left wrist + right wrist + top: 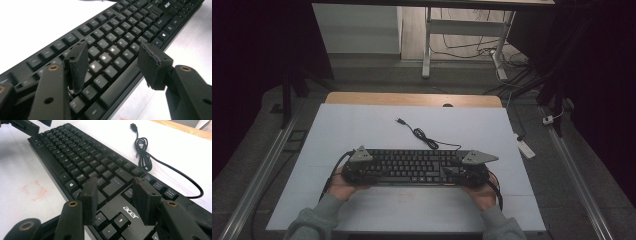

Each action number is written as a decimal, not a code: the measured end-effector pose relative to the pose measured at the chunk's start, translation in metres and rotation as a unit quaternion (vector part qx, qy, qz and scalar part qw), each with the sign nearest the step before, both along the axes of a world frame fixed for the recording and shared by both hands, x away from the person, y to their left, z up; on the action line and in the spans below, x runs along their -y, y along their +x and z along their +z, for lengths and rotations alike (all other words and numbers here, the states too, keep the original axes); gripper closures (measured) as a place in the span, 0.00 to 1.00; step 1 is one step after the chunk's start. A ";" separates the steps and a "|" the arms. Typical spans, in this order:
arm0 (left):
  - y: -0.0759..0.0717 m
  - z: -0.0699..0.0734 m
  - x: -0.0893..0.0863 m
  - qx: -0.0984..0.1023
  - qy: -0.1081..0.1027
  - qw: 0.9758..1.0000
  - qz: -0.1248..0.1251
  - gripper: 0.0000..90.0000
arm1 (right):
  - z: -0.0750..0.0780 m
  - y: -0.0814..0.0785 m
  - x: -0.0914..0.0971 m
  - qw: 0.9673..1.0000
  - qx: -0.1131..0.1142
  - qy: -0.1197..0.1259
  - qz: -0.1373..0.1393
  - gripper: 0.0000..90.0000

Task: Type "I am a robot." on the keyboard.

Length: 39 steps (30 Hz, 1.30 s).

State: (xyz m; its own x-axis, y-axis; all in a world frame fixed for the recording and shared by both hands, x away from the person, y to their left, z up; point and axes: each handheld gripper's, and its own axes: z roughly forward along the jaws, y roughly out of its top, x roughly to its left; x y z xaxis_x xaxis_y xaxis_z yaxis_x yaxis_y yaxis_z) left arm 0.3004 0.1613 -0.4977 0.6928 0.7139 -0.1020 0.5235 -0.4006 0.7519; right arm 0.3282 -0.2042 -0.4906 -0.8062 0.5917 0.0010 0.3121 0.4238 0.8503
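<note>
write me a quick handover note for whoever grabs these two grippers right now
Left gripper: jaws open, over the letter keys at the left end of the black keyboard; nothing held.
Right gripper: jaws open, over the block by the arrow keys at the right end; nothing held.
The keyboard lies flat on the white table, near the person's edge. Its cable is unplugged, partly bundled, trailing behind it.
Done: both grippers are placed at the keyboard's ends.
Left: probably to close on the ends or press keys; I cannot tell which.

Dim overhead view, dark edges; close views bright, perhaps overexposed.
</note>
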 end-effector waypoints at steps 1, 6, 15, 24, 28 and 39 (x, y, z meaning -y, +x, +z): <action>0.001 -0.001 0.003 -0.002 0.000 1.000 -0.004 0.49 | 0.000 0.000 0.000 1.000 0.000 0.000 0.000 0.62; 0.002 -0.004 0.009 -0.010 0.008 1.000 -0.022 0.61 | -0.001 -0.001 0.001 1.000 -0.002 -0.006 0.000 0.62; 0.001 -0.008 0.016 -0.019 0.015 0.998 -0.051 0.99 | -0.006 0.000 0.000 1.000 -0.004 -0.018 0.001 0.61; 0.000 -0.016 0.026 -0.025 0.033 0.997 -0.065 0.99 | -0.007 0.000 0.001 1.000 -0.005 -0.018 -0.001 0.61; 0.001 -0.018 0.028 -0.025 0.040 0.997 -0.066 0.99 | -0.007 0.000 0.001 1.000 -0.005 -0.020 -0.002 0.61; 0.001 -0.022 0.030 -0.026 0.052 0.996 -0.065 0.99 | -0.008 0.000 0.001 1.000 -0.005 -0.024 -0.003 0.61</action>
State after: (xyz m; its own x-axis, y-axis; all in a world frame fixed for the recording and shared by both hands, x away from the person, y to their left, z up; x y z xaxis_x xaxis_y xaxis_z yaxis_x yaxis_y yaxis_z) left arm 0.3017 0.1311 -0.5200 0.7761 0.6265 -0.0711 0.4995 -0.5421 0.6758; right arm 0.3282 -0.2051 -0.4982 -0.8025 0.5963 -0.0199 0.3230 0.4623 0.8258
